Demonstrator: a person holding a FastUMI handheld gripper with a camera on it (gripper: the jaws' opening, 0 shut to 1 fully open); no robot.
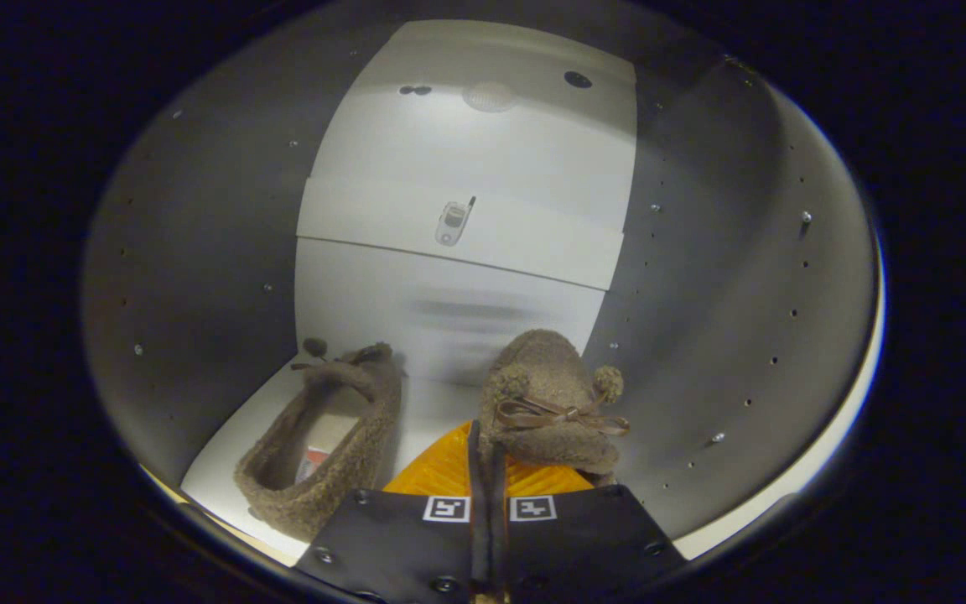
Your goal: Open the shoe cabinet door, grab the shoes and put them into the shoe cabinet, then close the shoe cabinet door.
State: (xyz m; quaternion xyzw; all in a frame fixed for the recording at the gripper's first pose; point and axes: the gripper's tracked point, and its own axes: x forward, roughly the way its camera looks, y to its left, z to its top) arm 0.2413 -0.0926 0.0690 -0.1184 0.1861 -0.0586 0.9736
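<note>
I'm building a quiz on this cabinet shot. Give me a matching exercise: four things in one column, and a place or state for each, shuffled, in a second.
Things:
1. gripper
2. fuzzy brown slipper with ribbon bow
3. second fuzzy brown slipper
4. small metal fitting

Places or states:
A. lying on the cabinet floor, opening showing, beside the fingers
B. on the white back panel, beyond both slippers
C. fingers pressed together on a slipper's edge
D. held just ahead of the fingers, inside the cabinet

Pairs: 1-C, 2-D, 3-A, 4-B

Close view into shoe cabinet [483, 168]
</note>
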